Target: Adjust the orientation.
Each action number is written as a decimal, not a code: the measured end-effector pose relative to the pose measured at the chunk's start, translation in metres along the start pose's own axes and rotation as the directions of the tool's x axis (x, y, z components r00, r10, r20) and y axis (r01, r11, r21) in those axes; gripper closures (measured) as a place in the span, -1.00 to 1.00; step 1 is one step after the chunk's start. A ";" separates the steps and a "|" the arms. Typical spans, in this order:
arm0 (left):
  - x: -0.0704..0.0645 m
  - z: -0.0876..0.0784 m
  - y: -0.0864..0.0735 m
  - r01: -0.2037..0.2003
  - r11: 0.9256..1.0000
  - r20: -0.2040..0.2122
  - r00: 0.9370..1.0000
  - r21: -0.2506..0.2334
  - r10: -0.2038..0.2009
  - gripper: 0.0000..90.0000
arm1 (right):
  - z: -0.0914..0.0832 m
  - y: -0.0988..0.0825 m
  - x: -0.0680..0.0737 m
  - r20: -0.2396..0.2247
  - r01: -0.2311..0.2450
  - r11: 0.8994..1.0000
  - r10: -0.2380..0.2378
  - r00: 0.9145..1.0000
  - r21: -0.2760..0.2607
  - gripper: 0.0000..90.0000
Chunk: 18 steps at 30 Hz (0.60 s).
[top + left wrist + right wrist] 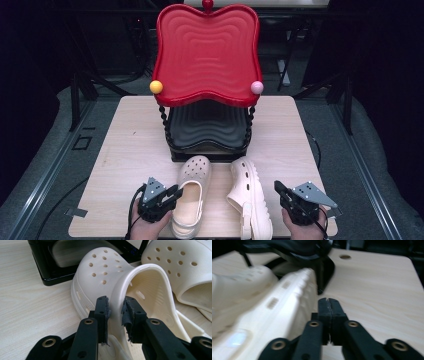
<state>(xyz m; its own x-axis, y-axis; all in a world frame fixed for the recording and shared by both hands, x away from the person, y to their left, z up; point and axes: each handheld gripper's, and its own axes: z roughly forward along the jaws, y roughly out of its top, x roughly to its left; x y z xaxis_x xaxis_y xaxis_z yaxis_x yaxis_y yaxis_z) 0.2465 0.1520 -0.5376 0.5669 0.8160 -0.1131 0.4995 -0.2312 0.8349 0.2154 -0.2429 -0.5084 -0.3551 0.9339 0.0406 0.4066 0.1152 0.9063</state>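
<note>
Two cream clogs lie near the table's front edge. The left clog [192,192] [105,270] stands upright, toe toward the rack. My left gripper [172,192] [116,302] is shut on its left side wall, one pad outside and one inside the rim. The right clog [250,195] [175,262] [274,307] lies tipped on its side with its ridged sole facing right. Just right of that sole, my right gripper [277,187] [329,301] is shut with nothing between its pads, apart from the clog.
A two-tier rack stands at the table's middle back: a red wavy tray [207,50] on top, a black tray [207,125] below, right behind the clogs' toes. The wooden table [130,150] has bare room left and right. Dark floor surrounds it.
</note>
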 end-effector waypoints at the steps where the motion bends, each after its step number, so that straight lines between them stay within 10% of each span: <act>1: 0.000 0.000 0.000 -0.001 1.000 0.002 1.000 0.000 0.001 0.61 | -0.002 0.002 0.004 -0.031 0.003 1.000 -0.003 0.999 -0.008 1.00; 11: -0.002 0.001 -0.002 -0.008 1.000 0.004 1.000 -0.008 0.008 0.54 | 0.011 0.002 0.040 -0.199 0.133 0.991 -0.125 0.972 0.028 1.00; 18: -0.001 0.000 -0.002 -0.007 1.000 0.008 1.000 -0.008 0.007 0.51 | 0.018 0.001 0.048 -0.172 0.162 0.985 -0.151 0.973 0.053 1.00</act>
<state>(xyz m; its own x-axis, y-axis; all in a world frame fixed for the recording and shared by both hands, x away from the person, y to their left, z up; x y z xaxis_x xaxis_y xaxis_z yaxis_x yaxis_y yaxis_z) 0.2444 0.1518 -0.5390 0.5757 0.8099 -0.1120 0.4904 -0.2325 0.8399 0.2136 -0.1920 -0.5129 -0.5521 0.8334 -0.0247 0.3874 0.2827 0.8775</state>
